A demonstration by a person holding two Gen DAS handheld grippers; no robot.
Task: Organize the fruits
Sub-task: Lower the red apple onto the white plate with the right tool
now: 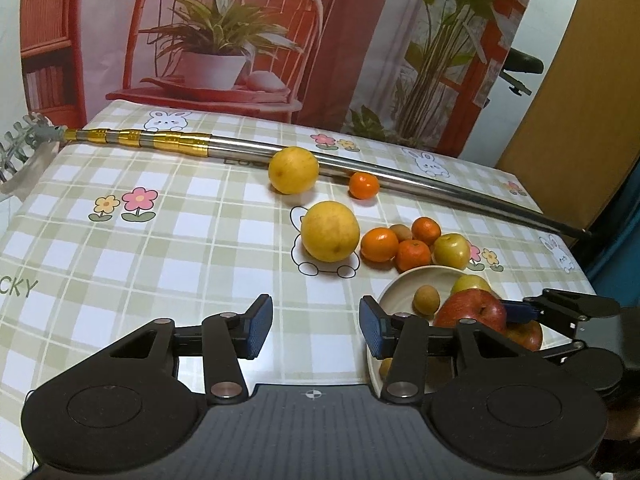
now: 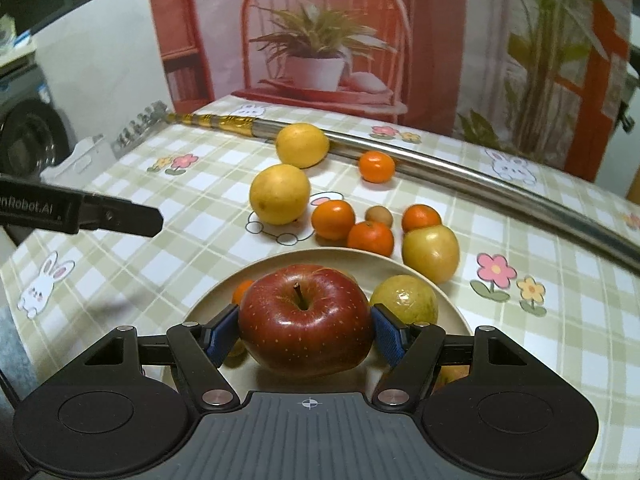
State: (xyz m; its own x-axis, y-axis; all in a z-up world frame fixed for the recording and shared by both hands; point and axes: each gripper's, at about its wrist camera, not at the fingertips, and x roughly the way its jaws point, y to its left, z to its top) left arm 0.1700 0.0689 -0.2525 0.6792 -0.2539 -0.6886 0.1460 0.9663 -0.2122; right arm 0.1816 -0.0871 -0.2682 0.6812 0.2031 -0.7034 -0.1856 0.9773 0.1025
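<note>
My right gripper (image 2: 306,332) is shut on a red apple (image 2: 306,320), which sits over a cream plate (image 2: 320,254). The plate also holds a green-yellow fruit (image 2: 404,298) and a small orange one (image 2: 243,290). On the cloth behind the plate lie two big yellow fruits (image 2: 280,199) (image 2: 302,145), several tangerines (image 2: 333,220), a small brown fruit (image 2: 378,216) and a yellow-green apple (image 2: 431,253). My left gripper (image 1: 316,330) is open and holds nothing, just left of the plate (image 1: 400,284). The red apple (image 1: 468,312) and the right gripper (image 1: 560,308) show at its right.
A long metal pole (image 1: 400,178) with gold bands lies across the back of the checked tablecloth (image 1: 160,260), touching the far yellow fruit (image 1: 293,170). A printed backdrop (image 1: 240,40) stands behind the table. The table edge (image 1: 576,256) runs close on the right.
</note>
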